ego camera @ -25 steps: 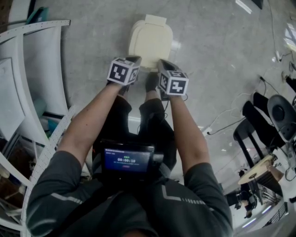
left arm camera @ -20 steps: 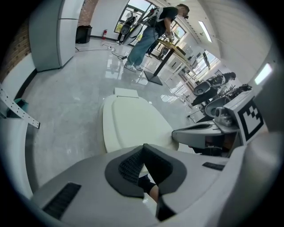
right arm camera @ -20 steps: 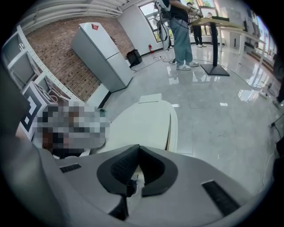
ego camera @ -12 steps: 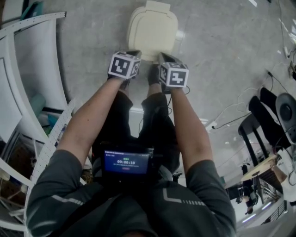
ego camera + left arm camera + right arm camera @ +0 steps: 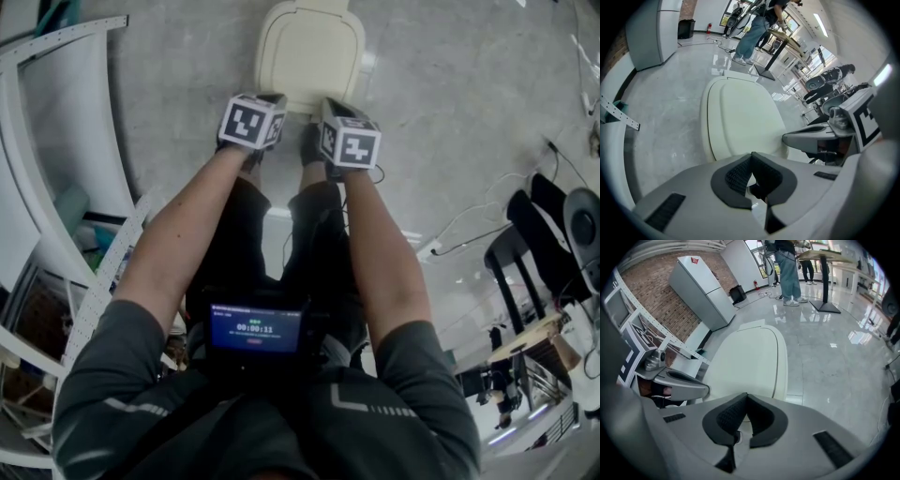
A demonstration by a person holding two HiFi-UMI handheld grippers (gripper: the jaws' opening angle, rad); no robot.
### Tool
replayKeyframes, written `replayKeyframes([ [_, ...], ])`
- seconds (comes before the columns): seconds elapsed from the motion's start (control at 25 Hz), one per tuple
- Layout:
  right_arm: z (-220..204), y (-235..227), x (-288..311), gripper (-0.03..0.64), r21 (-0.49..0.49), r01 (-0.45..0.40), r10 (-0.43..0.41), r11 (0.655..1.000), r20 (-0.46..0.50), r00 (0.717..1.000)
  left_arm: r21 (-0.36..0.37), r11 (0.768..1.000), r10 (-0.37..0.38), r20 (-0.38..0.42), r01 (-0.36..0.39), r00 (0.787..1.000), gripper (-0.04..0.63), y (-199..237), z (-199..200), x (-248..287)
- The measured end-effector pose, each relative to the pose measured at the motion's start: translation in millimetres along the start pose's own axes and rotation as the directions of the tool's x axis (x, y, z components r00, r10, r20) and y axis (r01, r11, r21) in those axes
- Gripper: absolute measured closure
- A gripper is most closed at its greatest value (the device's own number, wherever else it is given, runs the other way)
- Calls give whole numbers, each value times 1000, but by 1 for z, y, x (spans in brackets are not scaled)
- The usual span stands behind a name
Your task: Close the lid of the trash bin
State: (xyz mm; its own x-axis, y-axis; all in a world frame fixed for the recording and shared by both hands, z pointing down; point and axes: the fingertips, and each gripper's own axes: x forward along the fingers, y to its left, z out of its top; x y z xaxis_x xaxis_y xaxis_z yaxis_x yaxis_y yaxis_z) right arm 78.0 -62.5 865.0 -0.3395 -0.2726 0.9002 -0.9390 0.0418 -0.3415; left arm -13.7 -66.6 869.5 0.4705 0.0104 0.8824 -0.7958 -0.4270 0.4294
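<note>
Trash bin lid (image 5: 309, 56) lies flat just ahead of both tips, long axis pointing away | left gripper (image 5: 751, 159) jaws together, empty | right gripper (image 5: 746, 398) likewise, equally near

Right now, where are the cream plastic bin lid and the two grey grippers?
Cream plastic bin lid (image 5: 309, 52): head view, top's middle.
Left gripper (image 5: 750, 154): left gripper view, closed jaw tips.
Right gripper (image 5: 746, 395): right gripper view, closed jaw tips.

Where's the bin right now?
Head view, top centre: the bin stands on the floor just ahead of the left tongs and right tongs, its lid down.
</note>
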Motion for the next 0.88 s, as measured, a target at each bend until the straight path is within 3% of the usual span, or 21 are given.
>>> replayKeyframes([
  [0.28, -1, -1, 2, 604, -13, 22, -22, 1000, -8, 1000, 9, 1000, 1, 43, -2, 999, 595, -4, 2, 4],
  [0.88, -6, -5, 3, 606, -5, 72, -72, 997, -51, 996, -33, 999, -27, -51, 26, 998, 595, 1, -12, 9],
])
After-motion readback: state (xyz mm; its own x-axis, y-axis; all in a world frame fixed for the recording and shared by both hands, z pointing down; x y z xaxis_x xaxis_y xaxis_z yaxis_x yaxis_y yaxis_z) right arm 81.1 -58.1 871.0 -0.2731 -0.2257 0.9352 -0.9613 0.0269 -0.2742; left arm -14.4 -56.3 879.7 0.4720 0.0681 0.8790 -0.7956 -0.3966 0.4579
